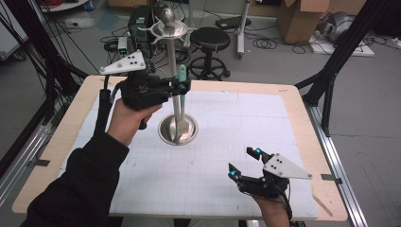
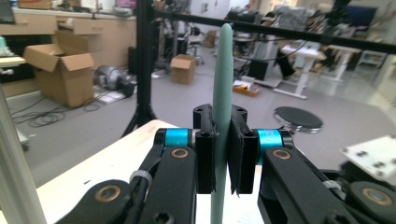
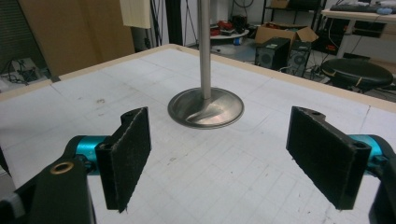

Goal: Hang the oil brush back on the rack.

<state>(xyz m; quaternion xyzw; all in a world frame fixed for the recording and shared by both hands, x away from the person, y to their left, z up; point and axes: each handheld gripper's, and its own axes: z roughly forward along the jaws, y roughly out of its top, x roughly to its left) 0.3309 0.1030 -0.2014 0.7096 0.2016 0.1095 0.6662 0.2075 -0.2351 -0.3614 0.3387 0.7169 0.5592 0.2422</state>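
left tool (image 1: 181, 87), jaws clamped on upright pale green plastic utensil handle (image 1: 181, 75), just beside steel stand w/ round dish base (image 1: 178, 128), utensil's metal end down in base. right tool (image 1: 245, 163) wide apart, holding nothing, nearer the person than stand, low over white gridded tabletop (image 1: 198, 179).

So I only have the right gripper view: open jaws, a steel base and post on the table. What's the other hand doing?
Observer: The left gripper is shut on a teal-handled utensil, held upright beside the post.
Operator: What sort of utensil?
Observer: A slotted metal blade hangs down over the stand's base.
Operator: What tops the post?
Observer: A ring of hooks under a ball finial, nothing hanging there.
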